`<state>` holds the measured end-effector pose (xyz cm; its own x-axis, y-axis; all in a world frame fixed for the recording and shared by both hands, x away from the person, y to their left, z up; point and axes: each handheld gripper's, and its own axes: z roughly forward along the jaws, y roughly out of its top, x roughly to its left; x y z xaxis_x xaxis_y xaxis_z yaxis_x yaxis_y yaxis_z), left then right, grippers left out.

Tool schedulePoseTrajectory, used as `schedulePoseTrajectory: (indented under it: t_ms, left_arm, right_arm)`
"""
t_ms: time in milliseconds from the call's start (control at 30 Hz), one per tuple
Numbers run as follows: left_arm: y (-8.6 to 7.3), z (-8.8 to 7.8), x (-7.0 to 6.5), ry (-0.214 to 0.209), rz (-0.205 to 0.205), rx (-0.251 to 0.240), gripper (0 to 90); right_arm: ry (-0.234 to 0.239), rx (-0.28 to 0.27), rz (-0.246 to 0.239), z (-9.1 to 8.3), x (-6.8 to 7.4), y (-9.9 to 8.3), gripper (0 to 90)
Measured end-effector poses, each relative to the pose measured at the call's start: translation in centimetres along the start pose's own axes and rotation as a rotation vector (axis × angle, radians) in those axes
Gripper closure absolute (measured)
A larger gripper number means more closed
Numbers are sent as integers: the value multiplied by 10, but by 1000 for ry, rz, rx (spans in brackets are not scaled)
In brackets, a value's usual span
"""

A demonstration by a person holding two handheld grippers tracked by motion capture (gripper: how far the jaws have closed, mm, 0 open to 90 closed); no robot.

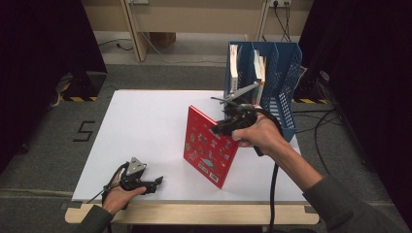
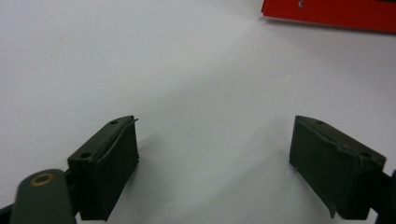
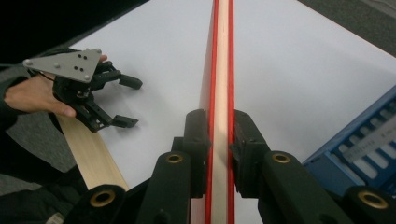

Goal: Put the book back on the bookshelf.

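Right gripper [image 3: 219, 135] is clamped on the red book [image 1: 210, 145], standing upright mid-table toward the right edge, left gripper [image 1: 154, 183] idle and wide near the front-left corner, so I'd keep it vertical and slide into the blue rack [image 1: 282, 73] slowly.

The cover print of the red book [image 1: 210, 152] is too small to be read in the high view. In the left gripper view, the book is cut off by the upper edge. Titles of the books [image 1: 233, 63] standing in the blue rack [image 1: 284, 82] beyond the red book are illegible; their lower parts are hidden by the rack wall.
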<state>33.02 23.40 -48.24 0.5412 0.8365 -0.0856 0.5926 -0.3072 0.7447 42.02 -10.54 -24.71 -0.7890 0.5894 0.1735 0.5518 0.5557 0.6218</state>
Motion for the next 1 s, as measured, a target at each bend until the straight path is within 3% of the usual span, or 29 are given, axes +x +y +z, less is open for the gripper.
schedulePoseTrajectory:
  t_ms: [200, 567, 700, 1000]
  left_arm:
    - [0, 0, 1, -4, -6, -2, 148]
    - [0, 1, 2, 6, 7, 7, 147]
    - [0, 1, 2, 8, 10, 7, 139]
    - [-1, 2, 2, 7, 10, 4, 135]
  right_arm:
    - [13, -33, 56, -22, -12, -23, 797]
    - [-48, -77, 183, -61, -45, -70, 794]
    - [-41, -79, 230, -63, -55, -73, 788]
    - [-30, 14, 227, -54, -53, -64, 772]
